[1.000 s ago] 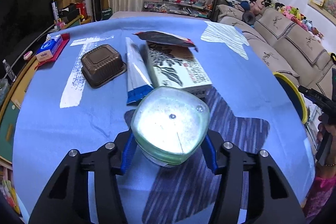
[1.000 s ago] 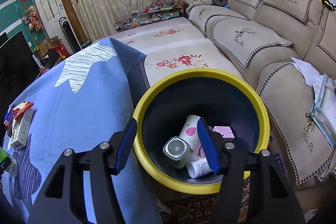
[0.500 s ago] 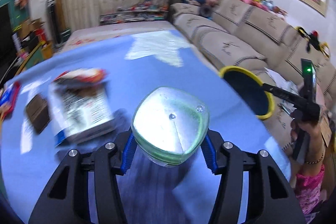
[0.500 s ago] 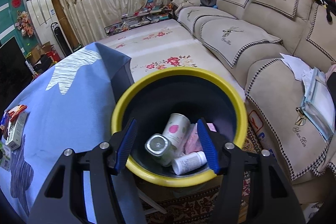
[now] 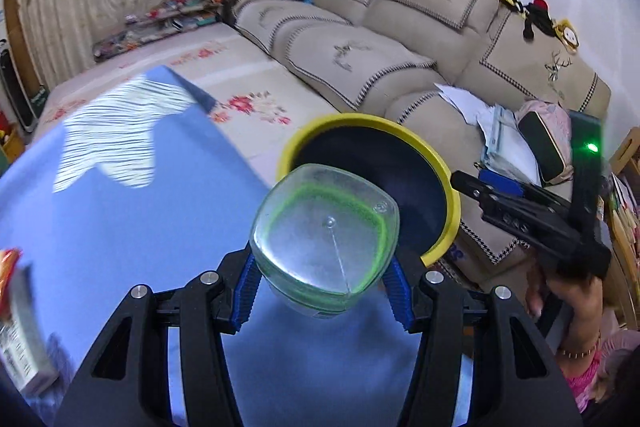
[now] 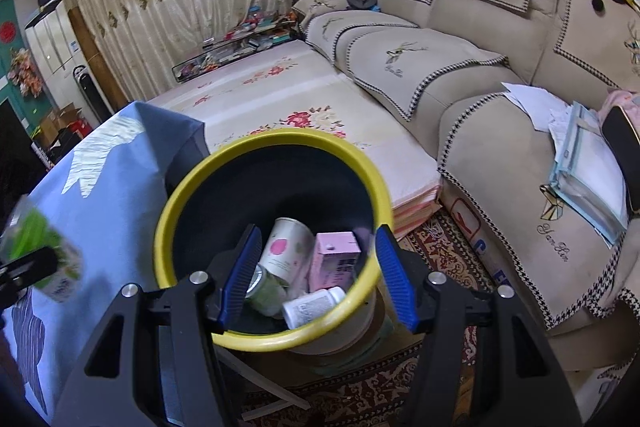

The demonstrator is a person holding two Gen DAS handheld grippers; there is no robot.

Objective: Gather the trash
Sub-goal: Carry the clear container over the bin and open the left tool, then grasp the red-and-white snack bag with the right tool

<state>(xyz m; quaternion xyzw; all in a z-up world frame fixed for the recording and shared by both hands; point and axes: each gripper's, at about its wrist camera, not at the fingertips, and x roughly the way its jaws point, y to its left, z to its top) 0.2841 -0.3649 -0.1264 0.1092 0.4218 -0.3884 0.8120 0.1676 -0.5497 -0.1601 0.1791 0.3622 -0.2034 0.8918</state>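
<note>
Clear plastic bottle (image 5: 325, 241) between left gripper (image 5: 322, 285) pads, tilted downward

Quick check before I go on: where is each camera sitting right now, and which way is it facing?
Left wrist: on the left tongs, angled down past the held clear bottle to the yellow-rimmed bin; the person's right hand shows.
Right wrist: on the empty right tongs, looking down into the bin; no hand visible.
Shared: bin, bottle, blue tablecloth, sofa.

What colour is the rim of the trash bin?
Yellow, around a dark inside; the bin shows best in the right wrist view.
</note>
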